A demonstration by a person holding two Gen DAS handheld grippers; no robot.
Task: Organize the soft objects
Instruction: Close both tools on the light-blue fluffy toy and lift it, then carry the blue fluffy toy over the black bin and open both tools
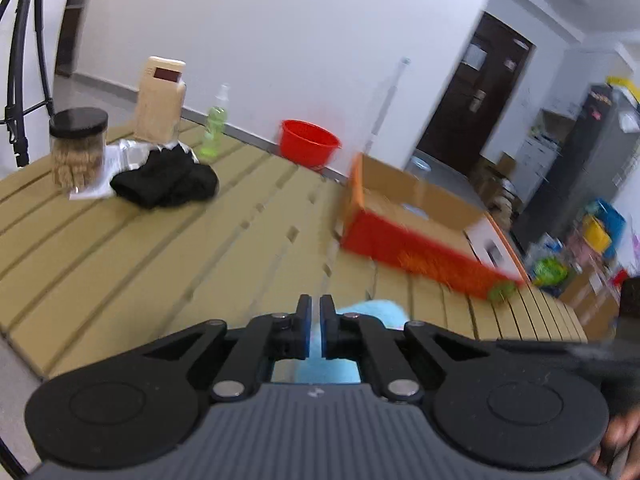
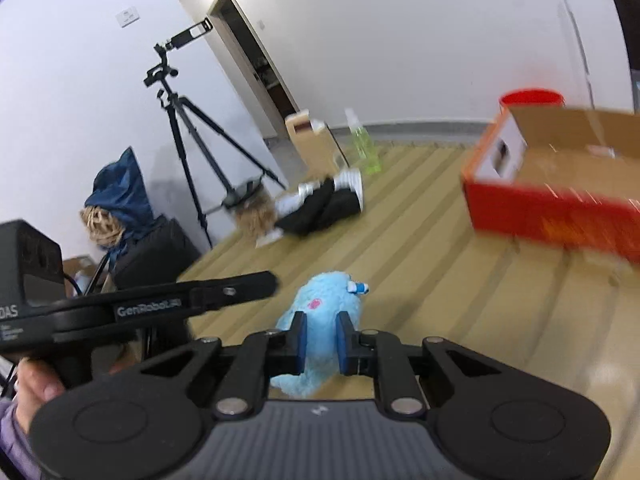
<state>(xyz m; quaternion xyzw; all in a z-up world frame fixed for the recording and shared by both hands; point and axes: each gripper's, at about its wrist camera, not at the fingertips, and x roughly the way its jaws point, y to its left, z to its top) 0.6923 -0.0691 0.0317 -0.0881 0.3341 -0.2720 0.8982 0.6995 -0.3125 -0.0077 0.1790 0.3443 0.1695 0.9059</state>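
Blue and fluffy, the soft toy (image 2: 320, 316) lay on the slatted wooden table (image 1: 160, 248), on the near side of the orange cardboard box (image 2: 560, 200). It had a pink spot and a small white and blue bit on top.

Both grippers were at the toy. The right gripper (image 2: 322, 338) had its blue pads squeezed in on the toy's fur, so the jaws were nearly closed with the toy pinched between them. The left gripper (image 1: 315, 330) had its jaws almost all the way together, with only a thin slit left. Blue fur showed in that slit and under the fingers, so it looked pinched on the toy (image 1: 376, 312) too.

The orange box sat open on the table, past the toy. Far from the box, on the other side of the table, lay a black cloth (image 1: 164, 180). Beside the cloth stood a jar with a black lid (image 1: 78, 148), a tan carton (image 1: 160, 100) and a green bottle (image 1: 214, 128). Behind the box, on the floor, was a red bucket (image 1: 308, 142). A hand (image 2: 36, 384) held the left gripper's handle.
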